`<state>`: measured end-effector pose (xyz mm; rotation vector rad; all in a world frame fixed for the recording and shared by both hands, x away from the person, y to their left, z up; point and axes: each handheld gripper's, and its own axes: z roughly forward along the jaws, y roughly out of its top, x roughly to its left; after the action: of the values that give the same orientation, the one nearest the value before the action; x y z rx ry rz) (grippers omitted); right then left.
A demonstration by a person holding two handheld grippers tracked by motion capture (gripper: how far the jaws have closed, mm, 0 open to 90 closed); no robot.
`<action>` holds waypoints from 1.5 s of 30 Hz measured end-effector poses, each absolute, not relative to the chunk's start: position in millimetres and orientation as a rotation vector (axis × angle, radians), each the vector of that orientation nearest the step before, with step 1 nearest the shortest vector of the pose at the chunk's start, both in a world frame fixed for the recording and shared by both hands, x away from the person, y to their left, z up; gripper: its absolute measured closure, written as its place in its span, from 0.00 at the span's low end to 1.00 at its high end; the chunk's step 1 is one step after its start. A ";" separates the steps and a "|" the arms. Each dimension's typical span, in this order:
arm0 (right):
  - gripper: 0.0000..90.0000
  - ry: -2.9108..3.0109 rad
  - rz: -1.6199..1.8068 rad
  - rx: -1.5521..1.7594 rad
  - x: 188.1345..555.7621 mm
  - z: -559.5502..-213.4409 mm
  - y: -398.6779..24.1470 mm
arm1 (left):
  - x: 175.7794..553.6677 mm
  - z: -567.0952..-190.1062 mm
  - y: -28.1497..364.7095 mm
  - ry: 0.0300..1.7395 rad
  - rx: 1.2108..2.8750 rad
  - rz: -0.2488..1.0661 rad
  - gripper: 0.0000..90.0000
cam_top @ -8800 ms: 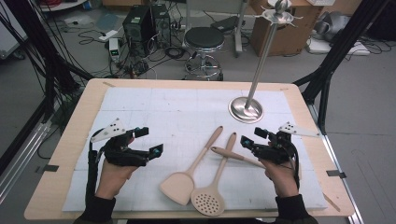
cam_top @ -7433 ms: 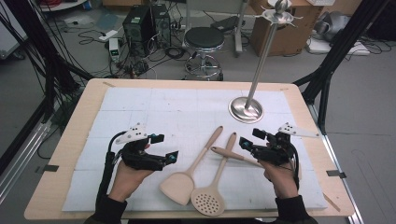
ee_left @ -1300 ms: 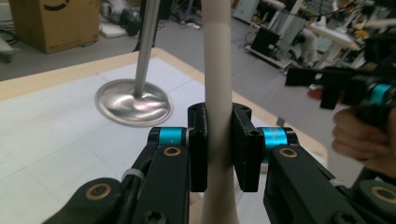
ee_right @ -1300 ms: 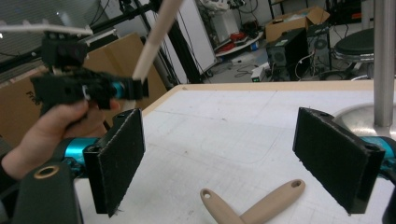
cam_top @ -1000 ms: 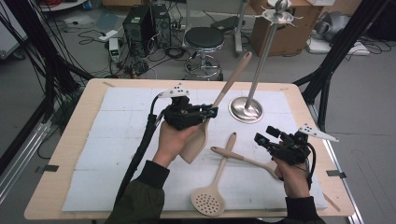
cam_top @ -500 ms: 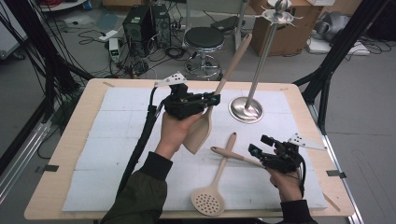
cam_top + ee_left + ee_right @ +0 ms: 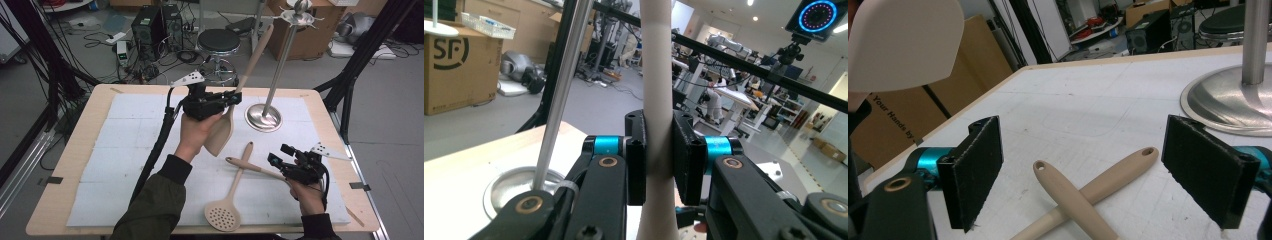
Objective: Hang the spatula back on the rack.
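My left gripper (image 7: 229, 98) is shut on the handle of a beige spatula (image 7: 220, 134), held off the table with its blade hanging down and its handle slanting up toward the metal utensil stand (image 7: 280, 60). In the left gripper view the pads (image 7: 636, 155) clamp the spatula handle (image 7: 658, 75), with the stand's pole (image 7: 566, 80) just to its left. My right gripper (image 7: 279, 155) hovers open low over the table. Between its pads (image 7: 975, 167) lie two crossed beige handles (image 7: 1120, 175). One belongs to a perforated skimmer (image 7: 223, 218).
The stand's round steel base (image 7: 263, 118) sits at the table's far right centre, with hooks at its top (image 7: 299, 11). A white mat (image 7: 125, 150) covers the wooden table. A stool (image 7: 219, 42) and cables lie on the floor beyond the far edge.
The left gripper has lifted the spatula higher and carried it toward the stand, and the handle tip now reaches near the hooks. The right gripper has barely shifted.
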<state>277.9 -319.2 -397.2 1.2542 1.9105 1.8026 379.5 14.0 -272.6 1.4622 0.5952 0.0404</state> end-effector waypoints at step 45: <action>0.18 1.823 1.891 1.339 282.8 -399.5 -332.9 | 447.9 -279.6 -20.3 0.611 1.329 0.005 0.87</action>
<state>282.8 -332.9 -399.5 1.3391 1.8226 1.8908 447.9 -20.3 -279.6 1.3290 0.6114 0.0054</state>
